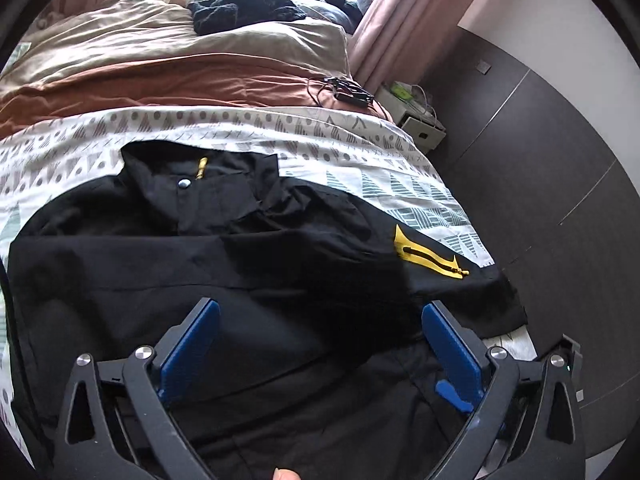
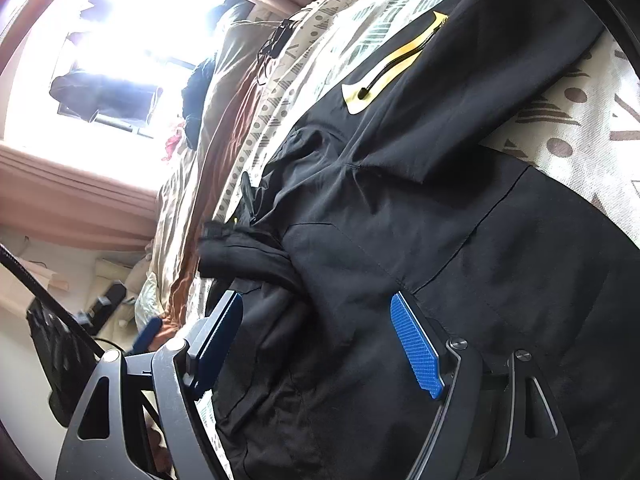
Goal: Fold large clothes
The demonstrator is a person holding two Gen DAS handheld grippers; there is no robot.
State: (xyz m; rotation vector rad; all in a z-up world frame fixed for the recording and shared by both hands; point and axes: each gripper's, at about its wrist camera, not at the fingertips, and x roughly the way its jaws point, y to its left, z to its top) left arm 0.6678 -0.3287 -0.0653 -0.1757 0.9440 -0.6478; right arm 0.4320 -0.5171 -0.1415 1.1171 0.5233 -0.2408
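Note:
A large black jacket (image 1: 168,256) with a yellow-trimmed sleeve zipper (image 1: 428,258) lies spread on the patterned white bedsheet (image 1: 248,132). Its collar with a snap button (image 1: 184,184) points toward the far side. My left gripper (image 1: 320,320) is open, its blue pads (image 1: 192,340) hovering just above the jacket's lower body. In the right wrist view the same jacket (image 2: 420,220) fills the frame with the yellow zipper (image 2: 392,68) at the top. My right gripper (image 2: 316,316) is open over the jacket's body, holding nothing.
A brown and beige duvet (image 1: 172,68) covers the far half of the bed, with black clothes (image 1: 244,8) on it. A black cabled device (image 1: 352,92) lies at the bed's right edge. A white nightstand (image 1: 416,116) and dark wardrobe (image 1: 540,152) stand on the right.

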